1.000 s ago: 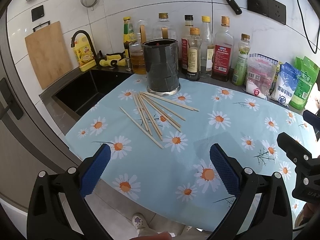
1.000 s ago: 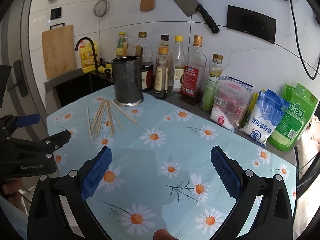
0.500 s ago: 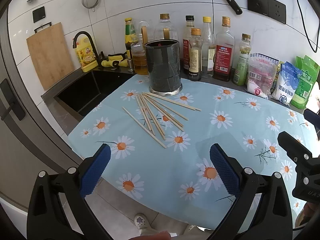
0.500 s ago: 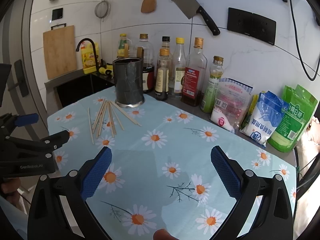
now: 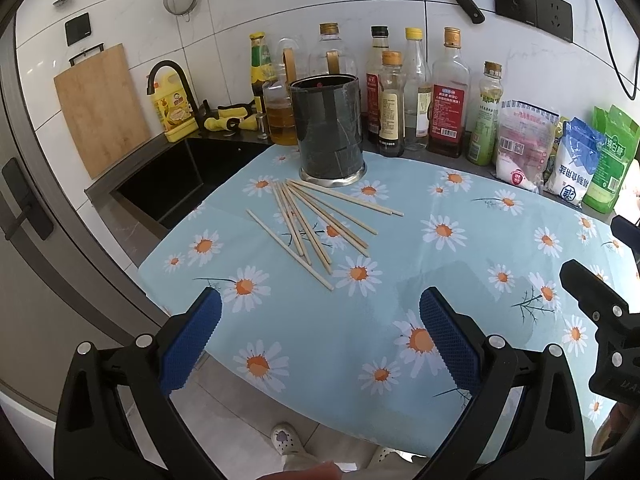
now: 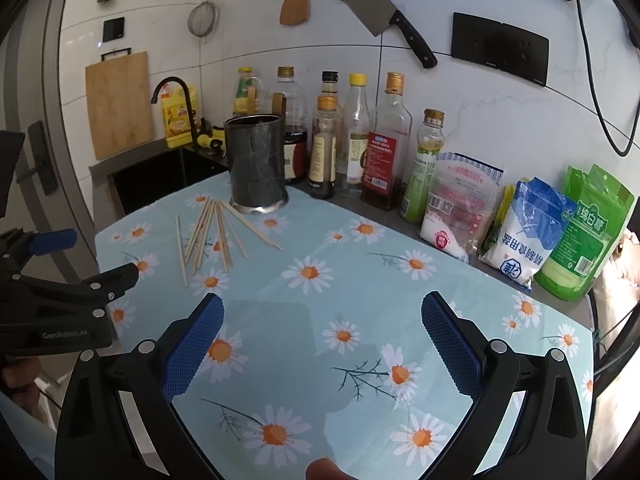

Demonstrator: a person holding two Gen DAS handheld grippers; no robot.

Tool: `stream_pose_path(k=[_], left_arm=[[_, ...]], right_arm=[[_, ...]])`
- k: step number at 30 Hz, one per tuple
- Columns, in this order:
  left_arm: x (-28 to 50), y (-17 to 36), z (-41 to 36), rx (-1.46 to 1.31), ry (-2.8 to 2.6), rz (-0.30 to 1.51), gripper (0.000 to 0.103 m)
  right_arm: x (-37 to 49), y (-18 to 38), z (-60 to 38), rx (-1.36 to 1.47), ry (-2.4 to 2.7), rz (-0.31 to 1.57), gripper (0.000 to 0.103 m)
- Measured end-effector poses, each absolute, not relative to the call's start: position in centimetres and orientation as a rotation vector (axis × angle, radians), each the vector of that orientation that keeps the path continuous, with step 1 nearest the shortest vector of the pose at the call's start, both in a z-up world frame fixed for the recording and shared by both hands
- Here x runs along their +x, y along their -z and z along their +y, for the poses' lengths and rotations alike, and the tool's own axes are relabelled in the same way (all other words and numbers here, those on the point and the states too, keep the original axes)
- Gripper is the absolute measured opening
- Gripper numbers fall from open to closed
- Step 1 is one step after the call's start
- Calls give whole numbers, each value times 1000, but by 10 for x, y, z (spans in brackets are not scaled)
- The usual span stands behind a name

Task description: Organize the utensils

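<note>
Several wooden chopsticks (image 5: pixel 316 226) lie fanned out on the daisy-print tablecloth (image 5: pixel 360 320), just in front of a dark cylindrical utensil holder (image 5: pixel 328 144). My left gripper (image 5: pixel 320 336) hovers open above the cloth's near edge, short of the chopsticks, with nothing between its blue pads. In the right wrist view the chopsticks (image 6: pixel 212 236) and the holder (image 6: pixel 256 168) sit far left. My right gripper (image 6: pixel 322 340) is open and empty over the middle of the cloth. The left gripper (image 6: pixel 96 264) shows at that view's left edge.
Bottles (image 5: pixel 448 92) line the back wall, with bagged goods (image 5: pixel 576 160) to their right. A black sink (image 5: pixel 168 184) with a tap and a yellow soap bottle (image 5: pixel 172 112) lies left. A cutting board (image 5: pixel 100 108) leans there. A cleaver (image 6: pixel 380 20) hangs above.
Both views have drifted slightly: the holder and chopsticks sit a little further right and lower in each frame. Both grippers stay open; nothing on the table has moved.
</note>
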State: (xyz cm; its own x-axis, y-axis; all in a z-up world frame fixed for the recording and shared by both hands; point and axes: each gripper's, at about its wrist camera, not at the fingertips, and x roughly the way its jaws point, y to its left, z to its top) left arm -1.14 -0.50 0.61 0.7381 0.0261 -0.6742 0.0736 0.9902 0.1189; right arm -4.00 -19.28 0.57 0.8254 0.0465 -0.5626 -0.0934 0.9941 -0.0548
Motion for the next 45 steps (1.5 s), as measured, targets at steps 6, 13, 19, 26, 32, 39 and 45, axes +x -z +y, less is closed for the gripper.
stream_pose_path(k=[6,13,19,26,32,39,45], left_arm=[[-13,-6,-6,140,23,740,97],[-14,-6,-6,138,15,742,97],[-14,-6,-5,138,-3,750,97],[-13,-2,2,128,-30,774,97],[-3,1,19,119,-43,803,97],[28,6,45,108,-29,837,97],[65,11,68,110,3,865,97]], right_arm=[[-39,-6,-193,-84,-79,595,95],[-39,-5,-192,-103,-93,589,95],[-36,-2,-193,-96,-110,597,95],[-31,2,-188,-105,-126,609,95],[-20,5,-173,-107,-143,635,95],[7,9,-148,-105,-129,673,95],[38,11,-124,-107,-96,710,95]])
